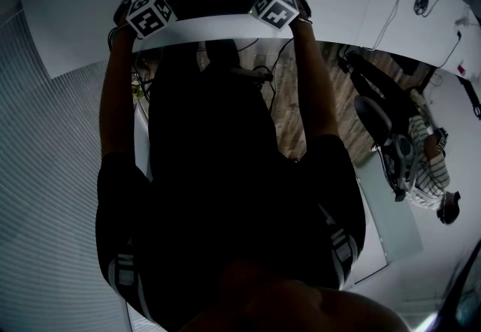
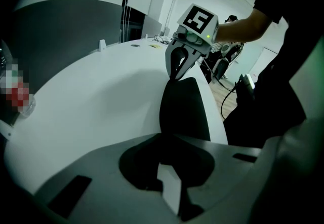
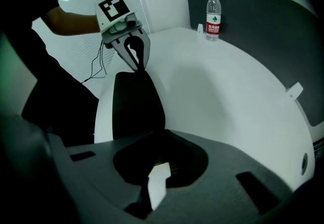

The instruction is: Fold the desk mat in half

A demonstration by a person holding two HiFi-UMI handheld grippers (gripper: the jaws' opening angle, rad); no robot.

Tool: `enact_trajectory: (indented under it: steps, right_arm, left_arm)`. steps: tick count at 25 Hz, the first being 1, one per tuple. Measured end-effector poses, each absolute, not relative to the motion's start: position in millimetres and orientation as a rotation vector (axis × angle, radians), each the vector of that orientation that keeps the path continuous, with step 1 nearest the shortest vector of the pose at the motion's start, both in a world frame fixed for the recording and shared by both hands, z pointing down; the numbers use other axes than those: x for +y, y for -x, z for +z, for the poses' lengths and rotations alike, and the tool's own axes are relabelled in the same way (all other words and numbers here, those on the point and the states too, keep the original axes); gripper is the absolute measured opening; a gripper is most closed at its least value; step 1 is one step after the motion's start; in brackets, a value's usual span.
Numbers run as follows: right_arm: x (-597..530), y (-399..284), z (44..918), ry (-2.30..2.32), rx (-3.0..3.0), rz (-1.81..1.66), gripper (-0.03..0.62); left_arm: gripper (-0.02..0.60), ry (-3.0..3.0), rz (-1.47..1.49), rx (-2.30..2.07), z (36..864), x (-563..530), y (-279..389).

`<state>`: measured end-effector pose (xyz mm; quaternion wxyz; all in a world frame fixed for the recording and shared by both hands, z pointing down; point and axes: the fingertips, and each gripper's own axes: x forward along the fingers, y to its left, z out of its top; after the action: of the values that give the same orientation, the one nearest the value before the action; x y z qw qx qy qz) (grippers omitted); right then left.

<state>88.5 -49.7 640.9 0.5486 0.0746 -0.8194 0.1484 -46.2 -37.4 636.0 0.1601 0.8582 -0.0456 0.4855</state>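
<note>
Clearly we have both jaws clenched on the desk mat: the left gripper at eleven o'clock, the right gripper at one, with the dark sheet strung between them over the white table. Each bite takes only the mat's edge, so a tug could pull it free. If one hand leads, we judge the fold will land skewed.

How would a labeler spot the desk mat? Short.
Start at the white table, at the edge nearest the person. The desk mat is the sheet strung between the left gripper and right gripper: black and limp, unlike the upright red-capped bottle farther back.
</note>
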Motion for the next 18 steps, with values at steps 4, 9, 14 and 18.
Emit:
enact_trajectory:
  steps: [4, 9, 14, 18]
  right_arm:
    - [-57, -89, 640, -0.193, -1.936, 0.350, 0.008]
    - [-65, -96, 646, -0.218, -1.931, 0.362, 0.008]
    - [-56, -91, 653, -0.240, -1.923, 0.351, 0.008]
    - [-57, -89, 652, -0.252, -1.919, 0.342, 0.008]
  left_arm:
    - [0.015, -2.463, 1.410, -0.156, 636, -46, 45]
    - [0.046, -2.468, 1.396, -0.229, 640, -59, 43]
    - [0.071, -2.472, 1.400, -0.311, 648, -55, 56]
    - [0.071, -2.455, 1.420, -0.375, 646, -59, 71]
